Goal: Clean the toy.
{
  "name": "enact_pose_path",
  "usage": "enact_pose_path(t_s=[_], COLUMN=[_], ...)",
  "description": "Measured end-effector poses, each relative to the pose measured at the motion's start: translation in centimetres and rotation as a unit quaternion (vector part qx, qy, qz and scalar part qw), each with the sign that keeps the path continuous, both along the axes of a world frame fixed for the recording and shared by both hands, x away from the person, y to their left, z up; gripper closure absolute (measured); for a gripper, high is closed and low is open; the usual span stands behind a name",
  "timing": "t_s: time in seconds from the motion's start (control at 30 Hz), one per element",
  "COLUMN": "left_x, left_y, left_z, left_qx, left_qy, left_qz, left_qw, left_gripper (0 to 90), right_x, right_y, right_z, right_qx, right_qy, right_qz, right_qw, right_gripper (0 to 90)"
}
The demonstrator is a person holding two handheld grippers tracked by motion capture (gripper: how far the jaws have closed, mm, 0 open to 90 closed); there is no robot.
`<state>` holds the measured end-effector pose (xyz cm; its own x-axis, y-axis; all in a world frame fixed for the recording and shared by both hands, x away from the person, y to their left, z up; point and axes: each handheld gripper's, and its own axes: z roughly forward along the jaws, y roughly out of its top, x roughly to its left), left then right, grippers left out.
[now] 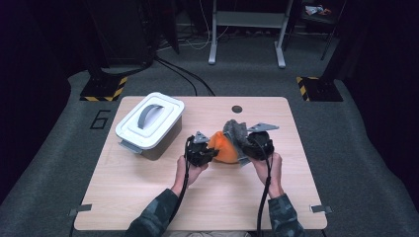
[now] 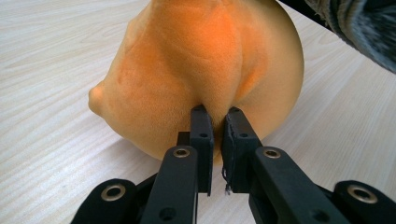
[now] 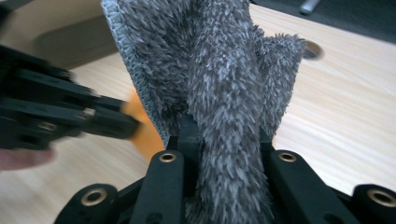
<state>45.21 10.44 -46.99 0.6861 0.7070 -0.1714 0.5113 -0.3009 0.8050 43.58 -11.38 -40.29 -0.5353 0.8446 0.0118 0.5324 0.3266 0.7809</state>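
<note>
An orange plush toy (image 1: 225, 148) lies near the middle of the wooden table (image 1: 148, 197). My left gripper (image 1: 201, 152) is at its left side, and in the left gripper view its jaws pinch a fold of the orange plush toy (image 2: 201, 70), so my left gripper (image 2: 217, 122) is shut on it. A grey fuzzy cloth (image 1: 235, 131) stands up above the toy's right side. My right gripper (image 1: 257, 145) is shut on the grey cloth (image 3: 219, 84), which bunches between the jaws and rises above them. The left gripper (image 3: 70, 119) appears blurred at the left of the right gripper view.
A white lidded box (image 1: 149, 124) with a grey handle stands at the table's back left. A small round hole (image 1: 237, 109) is set in the table near its far edge. Beyond the table are dark floor, cables and a metal frame.
</note>
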Motion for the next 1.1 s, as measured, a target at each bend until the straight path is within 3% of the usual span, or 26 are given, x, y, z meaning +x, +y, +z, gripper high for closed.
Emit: enact_pose_path(t_s=[0.03,0.1,0.2,0.43,0.6,0.63,0.7,0.83,0.9,0.93,1.03,1.1], left_x=[0.0,0.0,0.1,0.0,0.0,0.0,0.0,0.0,0.0,0.0,0.0,0.0], left_y=[0.0,0.1,0.2,0.0,0.0,0.0,0.0,0.0,0.1,0.1,0.0,0.1], left_z=[0.0,0.0,0.0,0.0,0.0,0.0,0.0,0.0,0.0,0.0,0.0,0.0], left_qx=[0.000,0.000,-0.003,-0.002,-0.002,-0.002,-0.002,-0.001,-0.003,-0.002,-0.004,-0.003], left_qy=[0.000,0.000,0.003,0.001,0.002,0.002,0.003,0.002,0.002,0.002,0.003,0.003], left_qz=[0.000,0.001,0.000,-0.002,-0.003,-0.003,-0.003,-0.003,-0.003,-0.003,-0.003,-0.003], left_qw=[1.0000,1.0000,1.0000,1.0000,1.0000,1.0000,1.0000,1.0000,1.0000,1.0000,1.0000,1.0000], left_gripper=[83.5,83.6,83.6,83.6,83.5,83.5,83.5,83.5,83.5,83.5,83.5,83.5], right_x=[0.0,0.5,1.0,1.3,1.8,2.0,2.1,3.0,3.2,3.4,3.7,4.2], right_y=[0.0,1.9,2.2,0.2,-2.1,-2.8,-3.0,-4.1,-4.2,-4.3,-4.4,-4.3], right_z=[0.0,-0.2,-1.0,-1.7,-3.1,-3.9,-4.1,-6.1,-6.5,-7.2,-7.9,-8.6], right_qx=[0.000,-0.021,-0.022,-0.009,-0.002,0.003,0.006,0.007,0.006,0.008,0.013,0.004], right_qy=[0.000,0.005,0.015,0.023,0.043,0.055,0.060,0.091,0.094,0.111,0.123,0.134], right_qz=[0.000,0.011,0.006,-0.016,-0.043,-0.057,-0.061,-0.079,-0.080,-0.088,-0.089,-0.087], right_qw=[1.0000,0.9997,0.9996,0.9996,0.9982,0.9969,0.9963,0.9927,0.9923,0.9899,0.9884,0.9872], right_gripper=[74.4,74.4,74.4,74.4,74.5,74.4,74.4,74.4,74.4,74.4,74.4,74.4])
